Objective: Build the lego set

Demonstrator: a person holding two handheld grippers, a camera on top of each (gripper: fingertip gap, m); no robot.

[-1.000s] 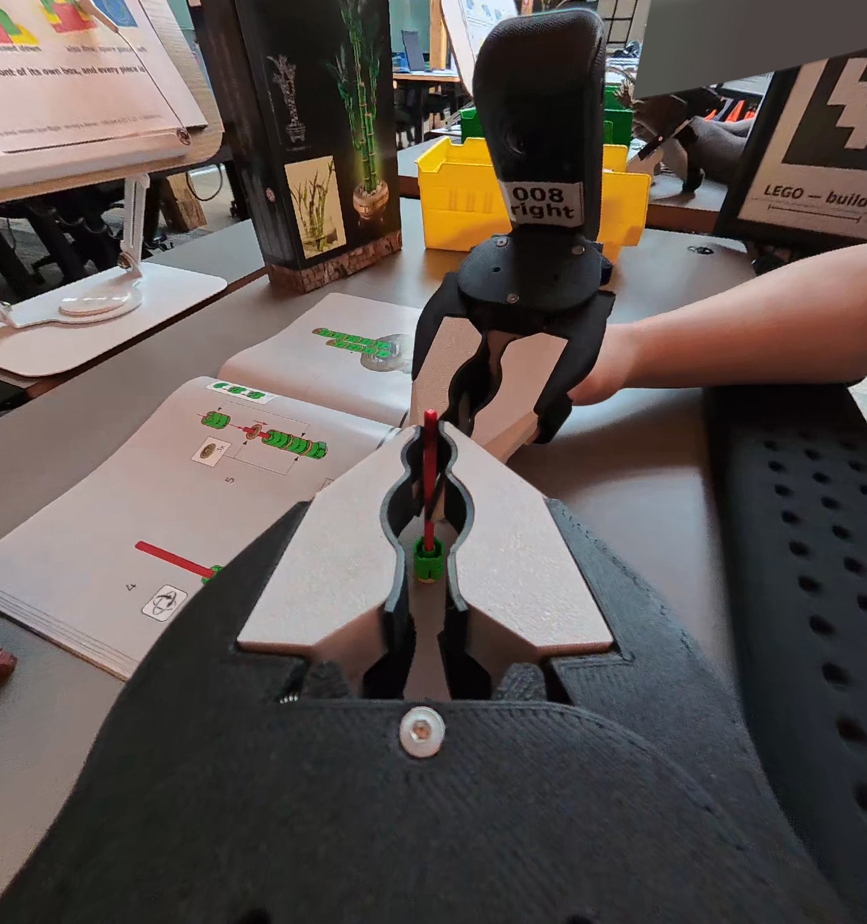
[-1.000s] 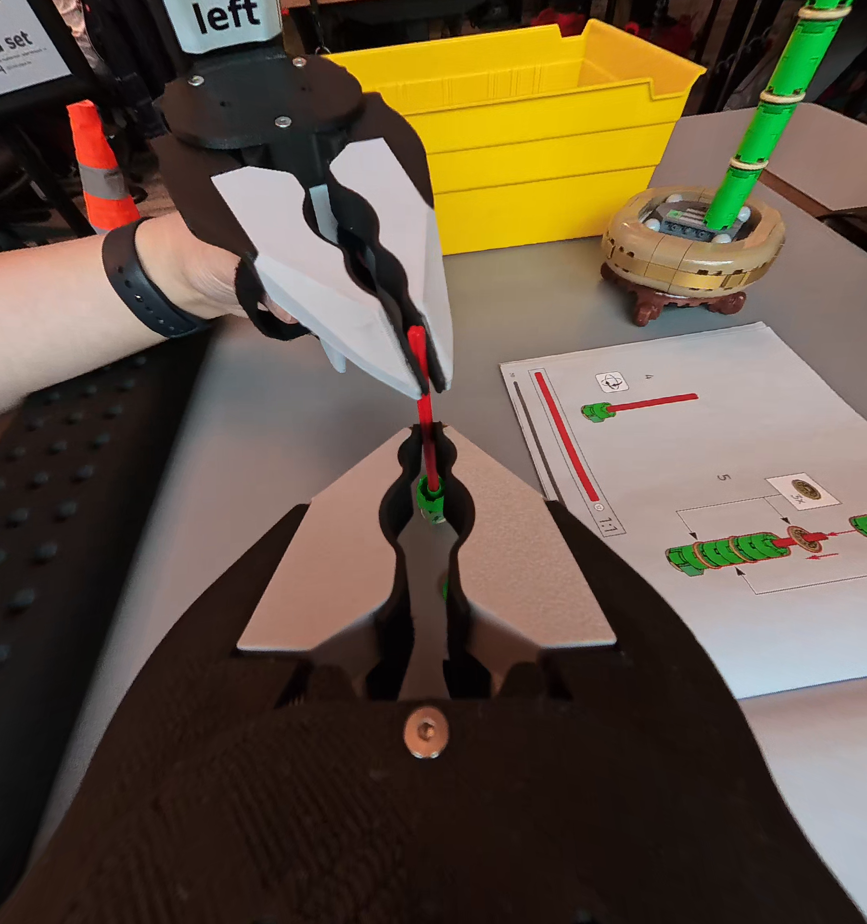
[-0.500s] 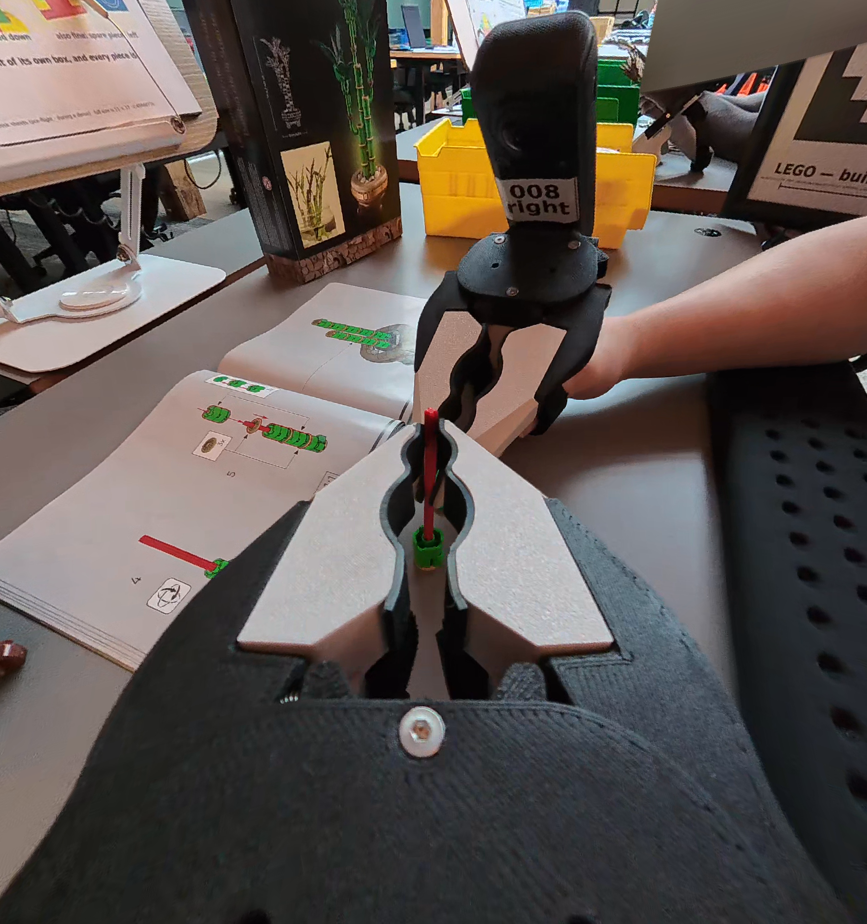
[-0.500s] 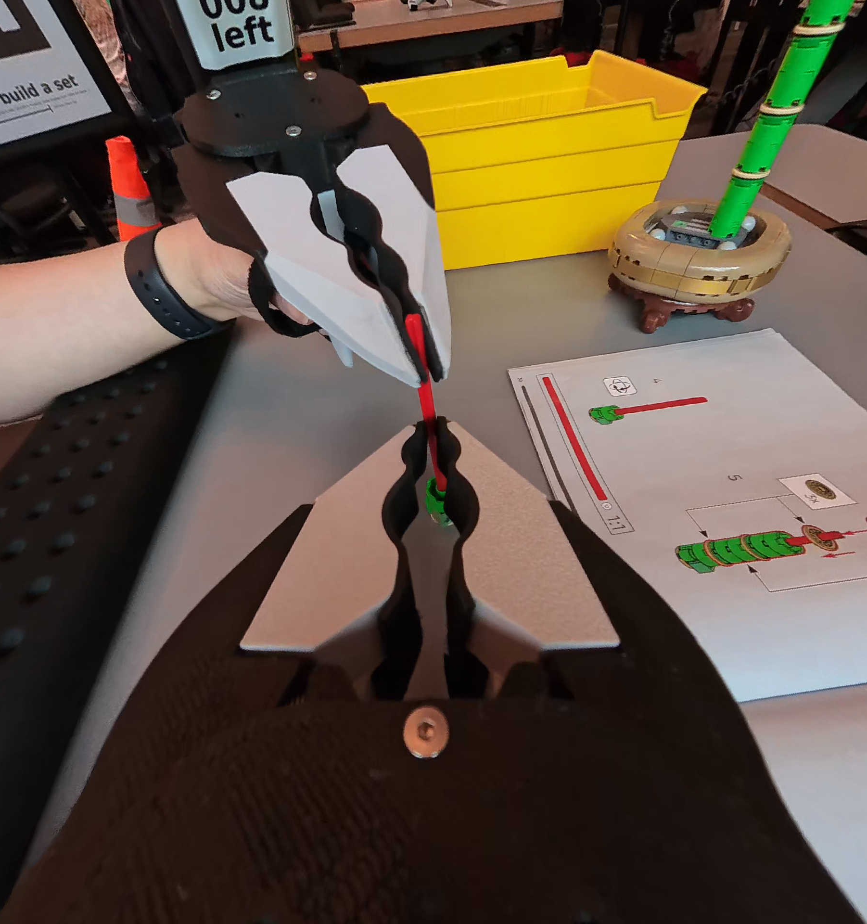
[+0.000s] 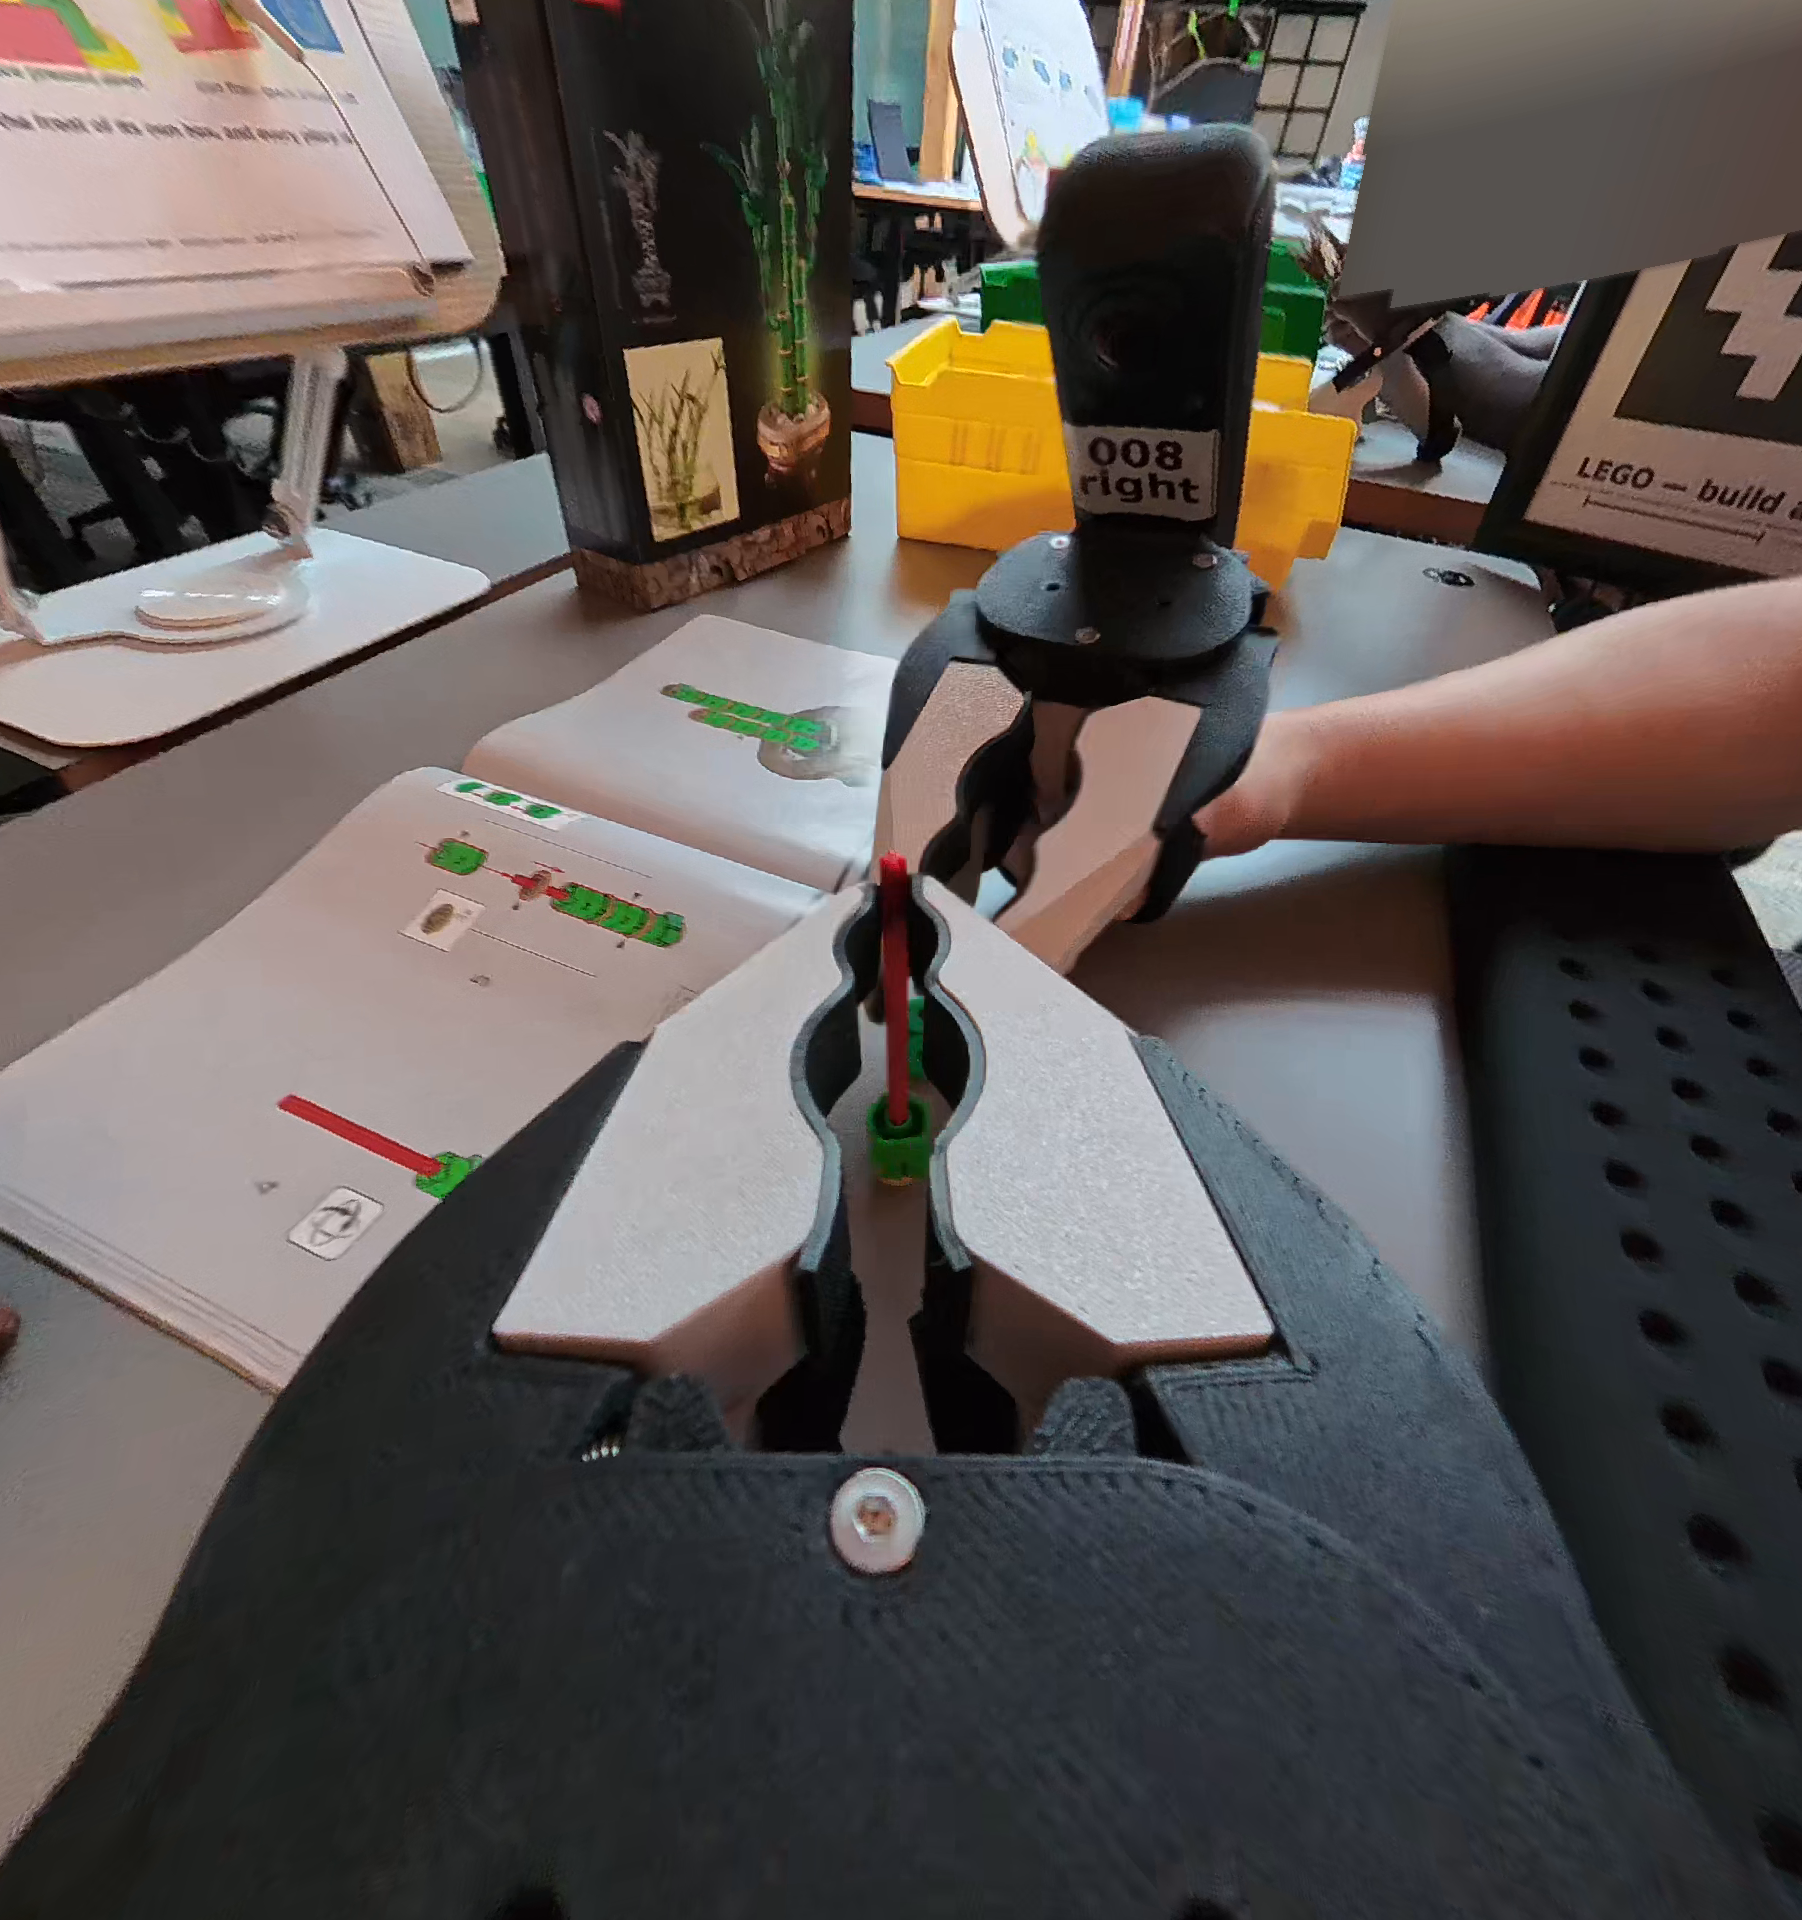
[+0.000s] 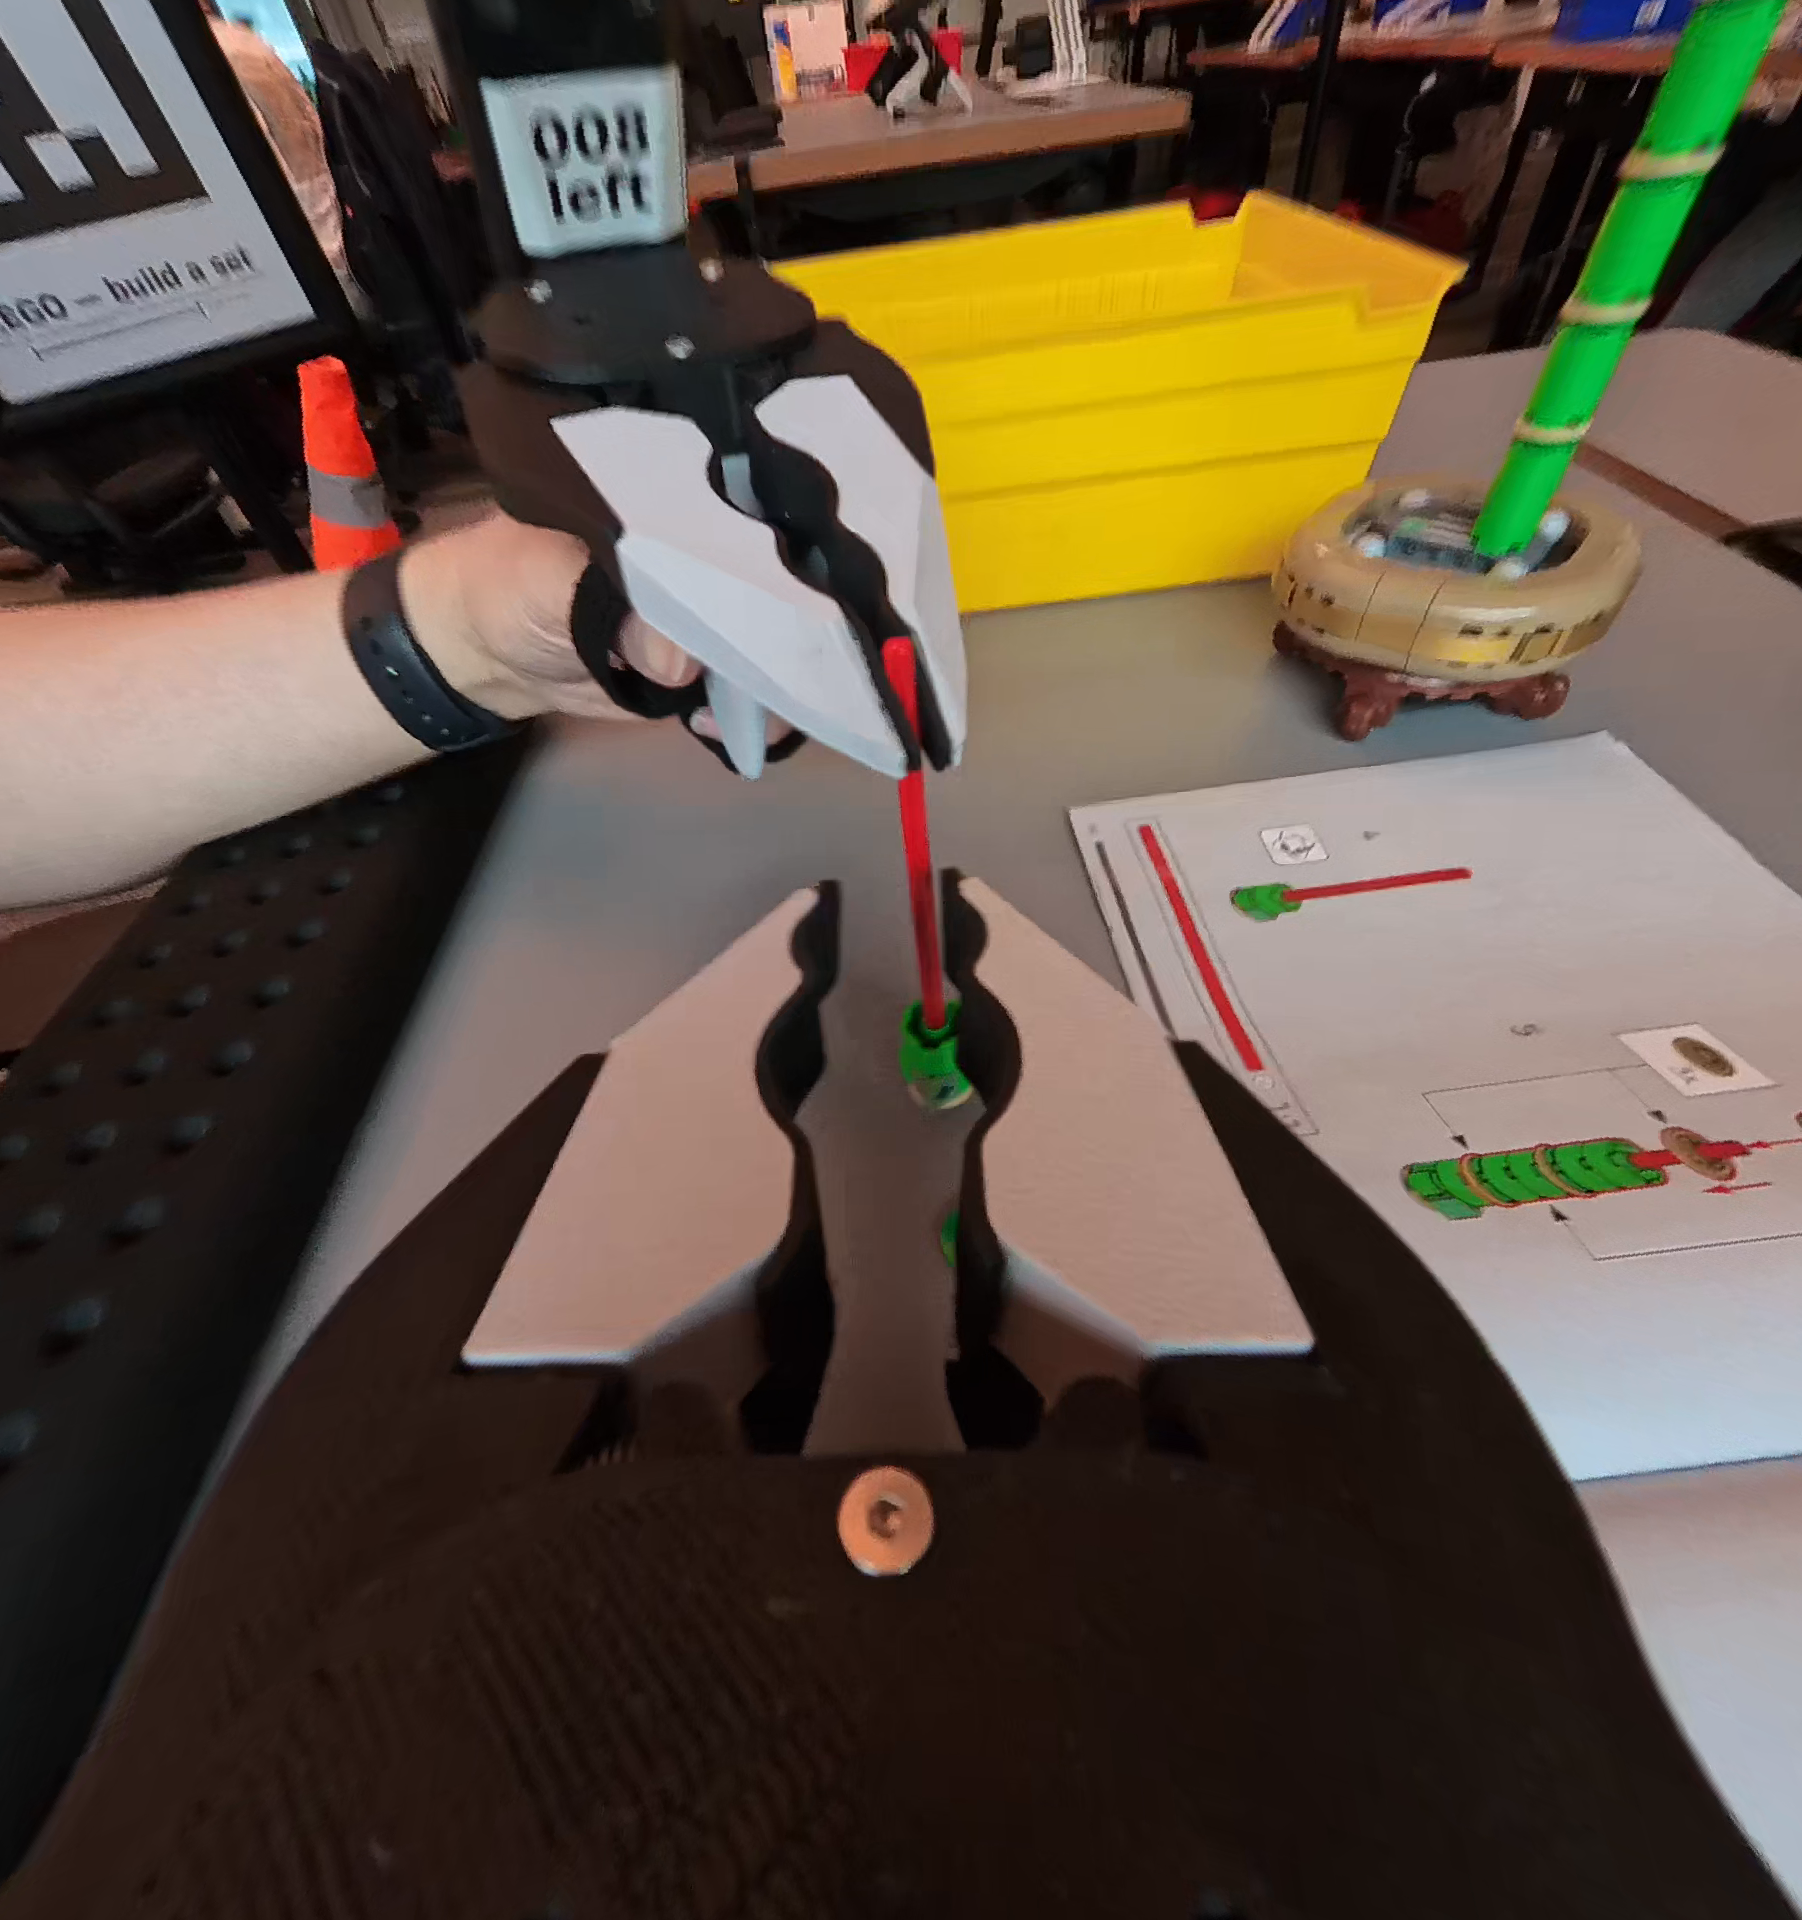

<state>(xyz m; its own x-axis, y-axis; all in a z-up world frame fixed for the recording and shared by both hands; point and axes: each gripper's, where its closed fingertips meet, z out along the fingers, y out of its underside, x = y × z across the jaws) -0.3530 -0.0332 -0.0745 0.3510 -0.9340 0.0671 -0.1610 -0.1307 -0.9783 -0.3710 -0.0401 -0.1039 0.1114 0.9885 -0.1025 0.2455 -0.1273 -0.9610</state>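
My left gripper (image 5: 892, 896) is shut on a thin red axle (image 5: 894, 997) and holds it upright above the table. A small green bush (image 5: 897, 1138) sits on the axle's lower end. In the right wrist view the left gripper (image 6: 918, 764) hangs the axle (image 6: 921, 904) down between my right gripper's fingers. My right gripper (image 6: 892, 894) is open, and its fingers stand apart on either side of the green bush (image 6: 933, 1055) without gripping it. Another small green piece (image 6: 947, 1236) shows by the right finger's inner edge. The right gripper (image 5: 990, 894) also shows in the left wrist view.
An open instruction booklet (image 6: 1499, 1039) lies on the grey table (image 6: 1084, 675). A tan pot with a green bamboo stalk (image 6: 1458, 582) stands beyond the booklet, next to a yellow bin (image 6: 1136, 395). A black perforated mat (image 5: 1655, 1143) lies beside the grippers. The set's box (image 5: 699, 312) stands farther back. Left and right tips are no more than a few centimetres apart. The right tips stand about 8 cm off the small green piece (image 6: 947, 1236).
My right gripper has opened and let go of the green bush, which stays on the axle. The left gripper still holds the axle and has drawn a little away.
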